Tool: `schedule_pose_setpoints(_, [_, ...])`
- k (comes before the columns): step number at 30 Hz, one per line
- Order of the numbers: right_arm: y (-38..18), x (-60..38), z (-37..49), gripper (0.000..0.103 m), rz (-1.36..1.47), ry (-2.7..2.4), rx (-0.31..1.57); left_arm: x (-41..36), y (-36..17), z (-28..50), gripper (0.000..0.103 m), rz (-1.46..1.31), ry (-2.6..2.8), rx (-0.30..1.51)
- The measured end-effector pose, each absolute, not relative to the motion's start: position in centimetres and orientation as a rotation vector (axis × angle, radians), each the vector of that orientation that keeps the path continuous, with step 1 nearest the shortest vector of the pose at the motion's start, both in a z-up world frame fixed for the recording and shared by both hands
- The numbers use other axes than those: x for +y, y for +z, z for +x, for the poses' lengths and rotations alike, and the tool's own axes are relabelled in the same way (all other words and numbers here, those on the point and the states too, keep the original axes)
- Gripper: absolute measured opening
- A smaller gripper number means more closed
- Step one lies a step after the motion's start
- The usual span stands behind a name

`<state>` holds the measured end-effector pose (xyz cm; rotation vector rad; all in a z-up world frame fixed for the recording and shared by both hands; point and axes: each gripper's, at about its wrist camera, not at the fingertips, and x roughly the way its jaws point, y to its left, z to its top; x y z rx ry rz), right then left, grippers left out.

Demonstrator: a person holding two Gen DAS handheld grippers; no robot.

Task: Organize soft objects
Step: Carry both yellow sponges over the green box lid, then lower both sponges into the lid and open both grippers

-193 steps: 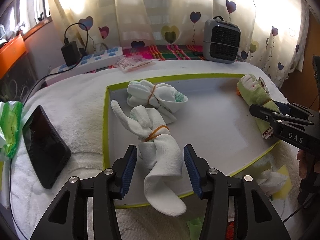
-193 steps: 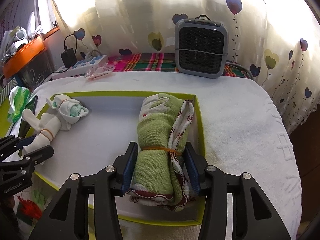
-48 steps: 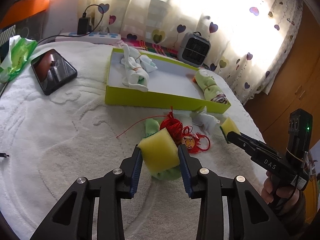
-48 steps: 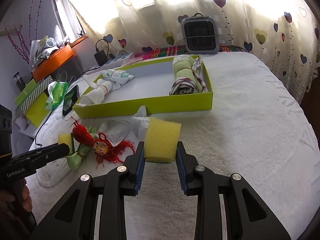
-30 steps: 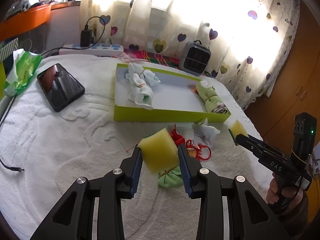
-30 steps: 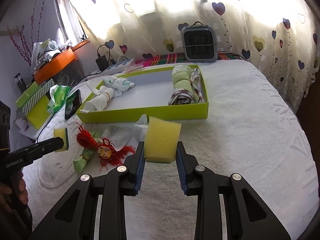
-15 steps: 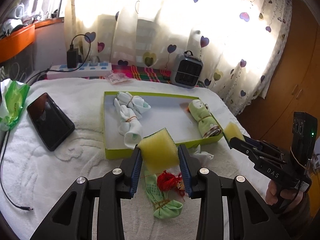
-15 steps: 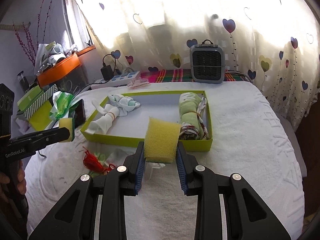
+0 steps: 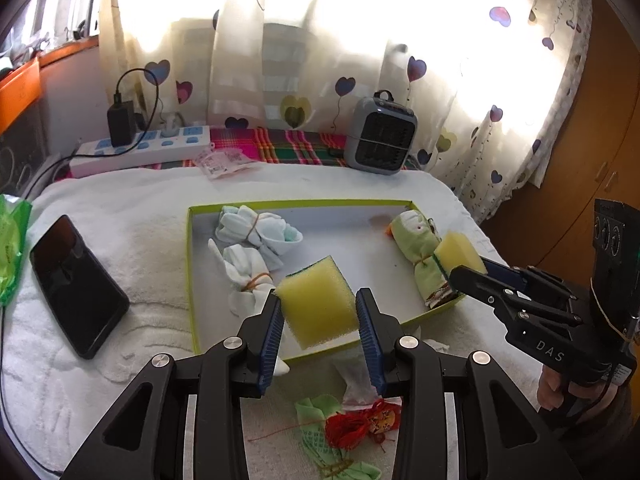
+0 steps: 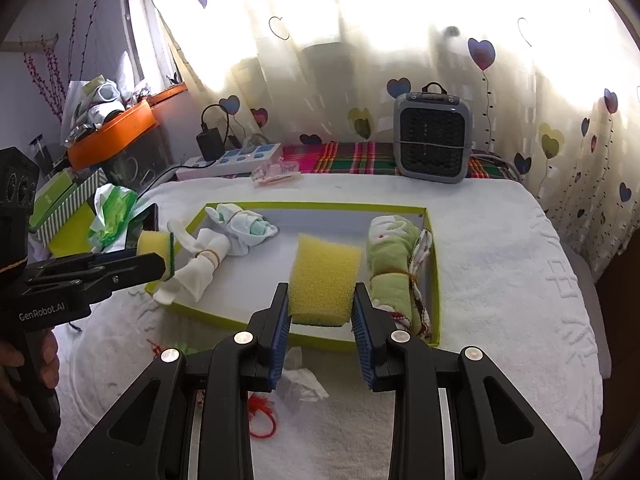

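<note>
My left gripper (image 9: 320, 320) is shut on a yellow sponge (image 9: 318, 304) and hangs over the near edge of the green-rimmed tray (image 9: 192, 280). My right gripper (image 10: 320, 316) is shut on a second yellow sponge (image 10: 324, 280), held above the tray's front rim (image 10: 240, 322). Inside the tray lie two white sock bundles (image 9: 252, 276) tied with rubber bands at the left and a rolled green towel (image 9: 420, 256) at the right. From the left wrist view, the right gripper (image 9: 466, 266) reaches in with its sponge (image 9: 456, 250) over the towel.
A red tassel toy (image 9: 360, 424), a green sock (image 9: 320, 436) and a crumpled tissue (image 10: 300, 388) lie on the white towel-covered surface in front of the tray. A black phone (image 9: 76, 284) lies left of it. A grey fan heater (image 10: 432, 140) and a power strip (image 9: 144, 152) stand behind.
Both grippers, each still holding its sponge, have moved forward and slightly up, from above the loose items in front of the tray to over the tray's near edge.
</note>
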<state>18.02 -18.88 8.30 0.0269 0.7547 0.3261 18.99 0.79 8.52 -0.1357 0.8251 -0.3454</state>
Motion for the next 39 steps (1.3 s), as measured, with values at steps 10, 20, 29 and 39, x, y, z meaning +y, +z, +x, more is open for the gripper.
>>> schedule_pose_setpoints(10, [6.9,-17.9,22.1,0.031,-0.001,0.325,0.800,-0.4,7.2,22.4,0.034,-0.108,-0.334,0.859])
schedule_pose_setpoints(20, [5.4,-17.6,25.0,0.031,-0.030,0.323,0.840,-1.9,5.4,25.0,0.034,-0.066,-0.319,0.906])
schedule_pose_setpoints(29, [4.5,-16.9,26.4,0.031,-0.057,0.344,0.864,-2.8,4.3,26.0,0.034,-0.039,-0.314,0.936])
schedule_pose_setpoints(39, [3.8,-16.6,27.4,0.031,-0.078,0.346,0.879,-3.0,4.0,26.7,0.036,-0.005,-0.283,0.943])
